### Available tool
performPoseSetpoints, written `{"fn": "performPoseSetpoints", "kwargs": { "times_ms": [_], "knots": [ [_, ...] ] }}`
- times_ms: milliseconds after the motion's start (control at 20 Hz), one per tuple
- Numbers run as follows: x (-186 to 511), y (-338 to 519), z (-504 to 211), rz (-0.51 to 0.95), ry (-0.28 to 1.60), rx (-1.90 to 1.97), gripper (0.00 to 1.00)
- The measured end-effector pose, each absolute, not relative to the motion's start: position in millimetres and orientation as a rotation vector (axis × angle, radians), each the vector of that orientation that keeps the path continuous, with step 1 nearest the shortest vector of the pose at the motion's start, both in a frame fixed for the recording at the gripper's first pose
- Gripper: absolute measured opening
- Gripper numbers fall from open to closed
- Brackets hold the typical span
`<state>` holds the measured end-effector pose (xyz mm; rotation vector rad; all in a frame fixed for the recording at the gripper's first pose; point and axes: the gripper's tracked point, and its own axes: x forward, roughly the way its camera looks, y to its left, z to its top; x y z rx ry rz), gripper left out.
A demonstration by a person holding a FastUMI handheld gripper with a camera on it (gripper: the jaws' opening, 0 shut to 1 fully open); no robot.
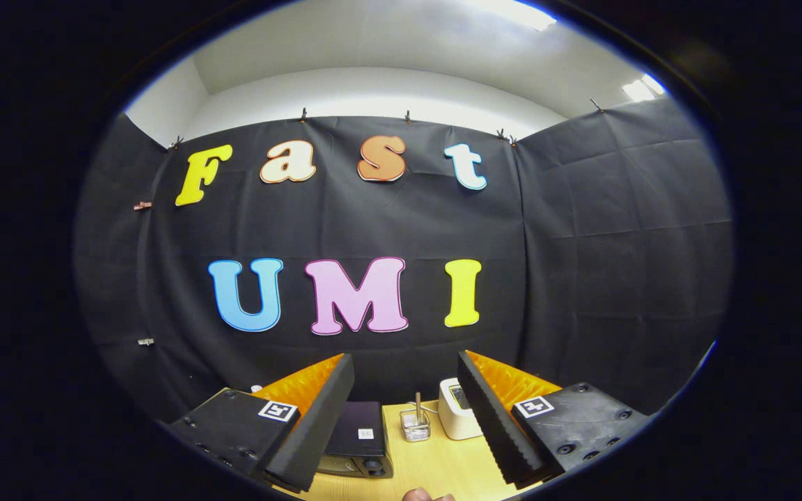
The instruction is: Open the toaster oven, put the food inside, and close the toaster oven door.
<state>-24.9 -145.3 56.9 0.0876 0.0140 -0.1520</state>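
Note:
My gripper is open, its two fingers spread wide with nothing between them, held high above the wooden table. Below and beyond the left finger stands the dark toaster oven, seen from above; its door side is too small to judge. A rounded brownish bit shows at the table's near edge between the fingers; I cannot tell what it is.
A small wire holder with a stick in it stands on the table right of the oven. A white boxy appliance sits beside it, partly behind the right finger. Black cloth walls close the booth behind and to the right.

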Motion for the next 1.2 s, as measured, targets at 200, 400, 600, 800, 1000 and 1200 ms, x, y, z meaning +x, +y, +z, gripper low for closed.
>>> {"fn": "performPoseSetpoints", "kwargs": {
  "times_ms": [200,400,600,800,1000,1200],
  "knots": [
    [-23.8,-149.5,54.2,-0.152,0.026,0.102,0.97],
    [-23.7,-153.1,53.4,-0.153,0.029,0.101,0.97],
    [-24.8,-154.5,55.4,-0.154,0.027,0.094,0.97],
    [-26.8,-152.6,54.2,-0.150,0.031,0.089,0.97],
    [-27.6,-149.1,55.2,-0.144,0.028,0.087,0.97],
    [-28.5,-146.6,55.4,-0.142,0.032,0.081,0.97]
  ]
}}
